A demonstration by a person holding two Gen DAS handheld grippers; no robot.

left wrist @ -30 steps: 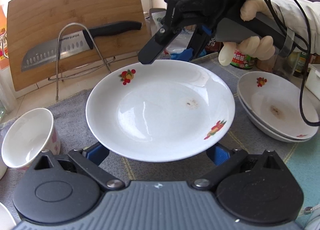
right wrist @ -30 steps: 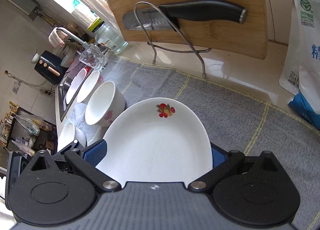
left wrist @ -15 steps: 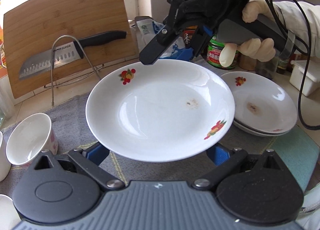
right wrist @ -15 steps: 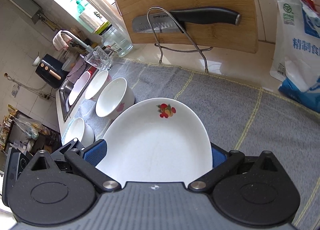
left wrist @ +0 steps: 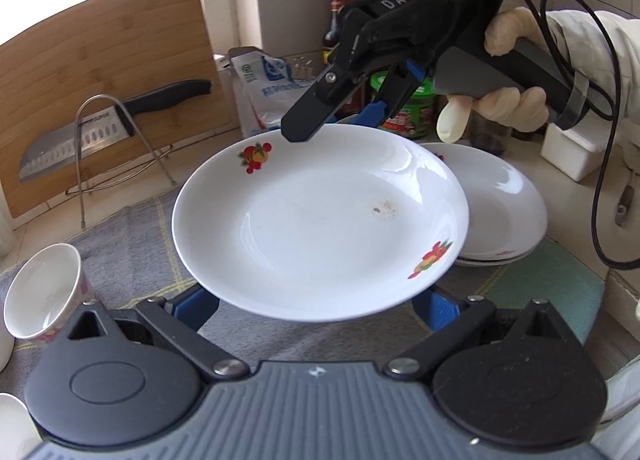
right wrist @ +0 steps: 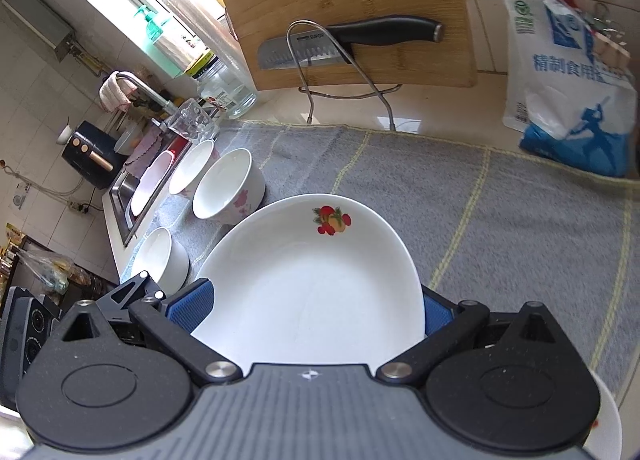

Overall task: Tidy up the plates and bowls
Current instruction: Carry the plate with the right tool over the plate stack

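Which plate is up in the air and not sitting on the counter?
The fruit-patterned plate with the small brown speck, pinched at its far rim by the right gripper. The other plates lie stacked on the counter behind it.

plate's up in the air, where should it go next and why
Probably carry the plate a little further right and lower it onto the stacked plates beside it. The right tool is clamped on its far rim, it hangs above the grey mat, and the stack, of similar shape, sits partly under its right edge.
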